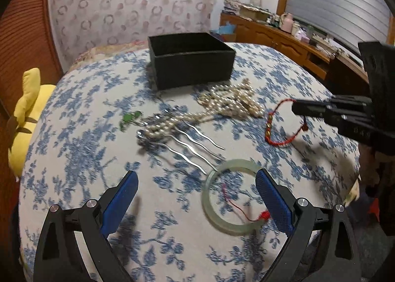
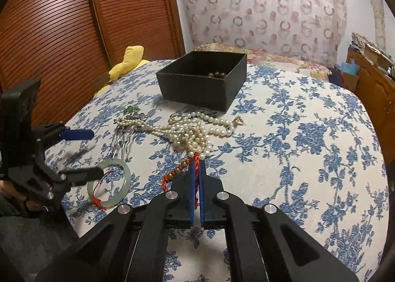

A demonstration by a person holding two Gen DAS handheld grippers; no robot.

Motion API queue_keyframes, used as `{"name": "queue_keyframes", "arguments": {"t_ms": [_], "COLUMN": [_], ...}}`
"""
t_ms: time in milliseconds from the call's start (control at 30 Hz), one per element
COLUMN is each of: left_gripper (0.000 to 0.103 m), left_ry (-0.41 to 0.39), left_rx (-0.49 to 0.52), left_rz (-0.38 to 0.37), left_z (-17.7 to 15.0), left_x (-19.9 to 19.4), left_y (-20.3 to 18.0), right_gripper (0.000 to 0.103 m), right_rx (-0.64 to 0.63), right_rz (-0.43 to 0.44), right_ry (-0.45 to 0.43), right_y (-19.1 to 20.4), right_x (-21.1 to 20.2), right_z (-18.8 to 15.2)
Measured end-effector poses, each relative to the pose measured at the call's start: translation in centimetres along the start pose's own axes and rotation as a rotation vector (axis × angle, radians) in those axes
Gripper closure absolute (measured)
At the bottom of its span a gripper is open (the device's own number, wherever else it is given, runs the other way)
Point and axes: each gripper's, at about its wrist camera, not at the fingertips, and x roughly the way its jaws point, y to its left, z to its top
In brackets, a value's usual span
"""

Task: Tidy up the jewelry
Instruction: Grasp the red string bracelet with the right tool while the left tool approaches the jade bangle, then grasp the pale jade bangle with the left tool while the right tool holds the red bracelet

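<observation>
A black open box (image 1: 191, 58) (image 2: 202, 79) stands at the far side of the floral tablecloth, with brown beads (image 2: 217, 74) inside. Pearl necklaces (image 1: 229, 104) (image 2: 195, 131), a silver hair comb (image 1: 187, 141) (image 2: 121, 143) and a green leaf piece (image 1: 129, 118) lie in front of it. My right gripper (image 2: 196, 162) (image 1: 295, 108) is shut on a red cord bracelet (image 1: 280, 129) (image 2: 176, 173) and lifts it. My left gripper (image 1: 196, 183) (image 2: 96, 153) is open above a pale jade bangle (image 1: 230, 197) (image 2: 109, 184) with a red tassel.
A yellow plush toy (image 1: 27, 119) (image 2: 128, 62) lies at the table's left edge. A wooden cabinet (image 1: 284, 40) with clutter stands at the back right. Brown slatted doors (image 2: 74, 23) stand on the left.
</observation>
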Motion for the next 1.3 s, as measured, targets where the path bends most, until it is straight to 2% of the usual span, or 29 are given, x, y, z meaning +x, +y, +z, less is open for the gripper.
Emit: {"name": "queue_keyframes", "arguments": {"t_ms": [367, 767, 800, 833, 967, 1067, 1300], "left_gripper": [0.011, 0.011, 0.019, 0.034, 0.034, 0.034, 0.034], "left_ry": [0.05, 0.067, 0.063, 0.052, 0.047, 0.015, -0.053], "left_rx": [0.046, 0.125, 0.123, 0.124, 0.098, 0.085, 0.054], "left_rz": [-0.046, -0.031, -0.034, -0.036, -0.056, -0.051, -0.095], "left_z": [-0.6, -1.0, -1.0, -1.0, -0.6, -0.1, 1.7], "left_x": [1.1, 1.3, 1.2, 1.0, 0.5, -0.3, -3.0], "left_y": [-1.9, -3.6, -3.5, -3.4, -2.9, -2.5, -1.8], "right_gripper": [0.1, 0.1, 0.1, 0.1, 0.1, 0.1, 0.1], "right_rx": [0.006, -0.002, -0.002, -0.002, -0.004, -0.005, -0.016], "right_rz": [-0.032, -0.032, -0.03, -0.029, -0.032, -0.034, -0.031], "right_ry": [-0.015, -0.021, -0.021, -0.02, -0.023, -0.03, -0.06], "right_y": [-0.8, -0.7, -0.6, -0.6, -0.6, -0.5, -0.1], "right_x": [-0.9, -1.3, -1.2, -1.3, -1.2, -1.3, -2.0], "right_z": [-0.1, 0.3, 0.3, 0.3, 0.3, 0.5, 1.3]}}
